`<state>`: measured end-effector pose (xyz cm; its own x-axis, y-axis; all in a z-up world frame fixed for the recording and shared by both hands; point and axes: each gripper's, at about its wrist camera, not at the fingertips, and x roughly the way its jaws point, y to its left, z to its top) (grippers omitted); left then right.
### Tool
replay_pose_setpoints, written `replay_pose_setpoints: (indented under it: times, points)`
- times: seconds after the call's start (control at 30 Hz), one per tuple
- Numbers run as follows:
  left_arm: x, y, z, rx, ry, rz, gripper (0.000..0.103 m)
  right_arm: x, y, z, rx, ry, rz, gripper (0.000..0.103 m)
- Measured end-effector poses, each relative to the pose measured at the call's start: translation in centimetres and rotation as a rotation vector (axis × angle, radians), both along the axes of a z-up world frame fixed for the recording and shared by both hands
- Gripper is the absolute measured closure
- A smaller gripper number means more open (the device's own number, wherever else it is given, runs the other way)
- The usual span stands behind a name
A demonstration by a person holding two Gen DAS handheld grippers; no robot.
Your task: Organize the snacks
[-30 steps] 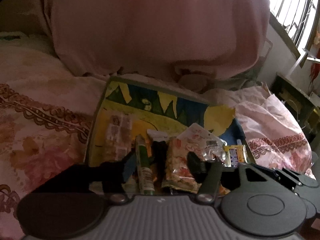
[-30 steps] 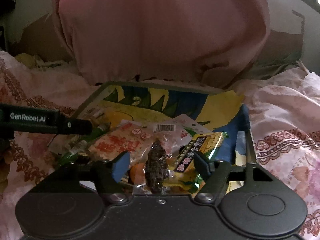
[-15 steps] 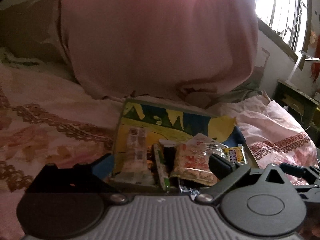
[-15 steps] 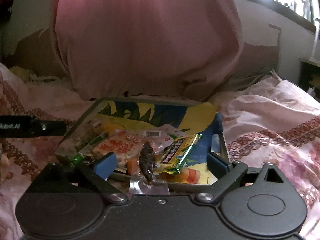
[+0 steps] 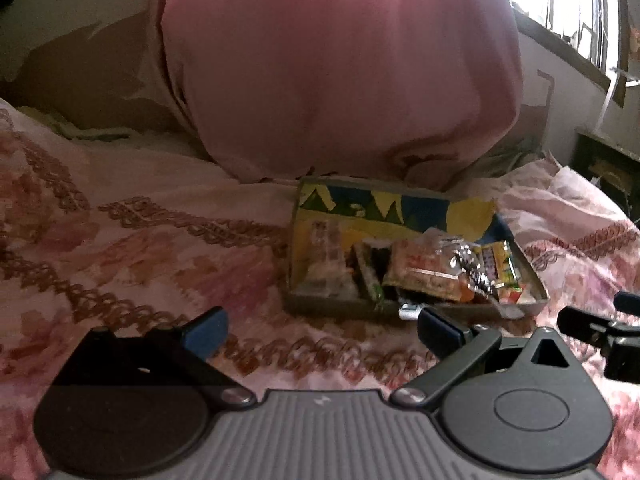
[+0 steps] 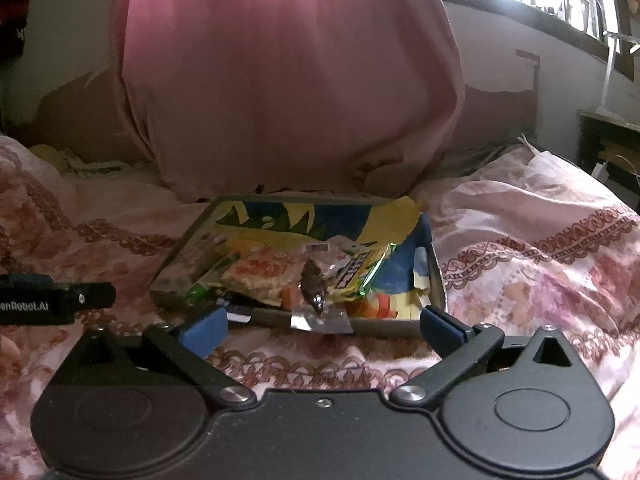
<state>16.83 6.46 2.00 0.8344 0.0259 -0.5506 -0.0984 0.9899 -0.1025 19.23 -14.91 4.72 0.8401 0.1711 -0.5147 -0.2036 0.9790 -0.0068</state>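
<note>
A shallow tray (image 5: pixel 340 309) with a blue and yellow printed bottom lies on the bed, holding several snack packets. Among them are an orange and white packet (image 5: pixel 424 276), a green stick (image 5: pixel 370 280) and a clear packet (image 5: pixel 324 248). My left gripper (image 5: pixel 320 332) hovers open over the bedspread, short of the tray's front left corner, with nothing between its fingers. In the right wrist view the tray (image 6: pixel 437 280) sits straight ahead. A dark snack in clear wrap (image 6: pixel 314 286) hangs over its front rim beside a yellow-green packet (image 6: pixel 360 270). The jaws of my right gripper (image 6: pixel 320 330) are opening, empty.
A big pink cushion (image 5: pixel 340 72) rises right behind the tray. The floral bedspread (image 5: pixel 140 248) stretches to the left and right. A dark cabinet (image 6: pixel 608 144) stands at the far right under a bright window (image 5: pixel 560 4). The left gripper's body (image 6: pixel 52 304) shows at the right view's left edge.
Both grippers have drawn back from the tray and their jaws have spread wide. The green stick and the dark snack that were between the fingers now lie in the tray.
</note>
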Motion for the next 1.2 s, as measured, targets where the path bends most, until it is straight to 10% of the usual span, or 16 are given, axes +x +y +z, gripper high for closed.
replay_pose_setpoints:
  times: [1.2]
  points:
    - [-5.5, -0.7, 0.0, 0.014, 0.065, 0.021, 0.0, -5.6, -0.3, 0.5, 0.032, 0.044, -0.024, 0.001]
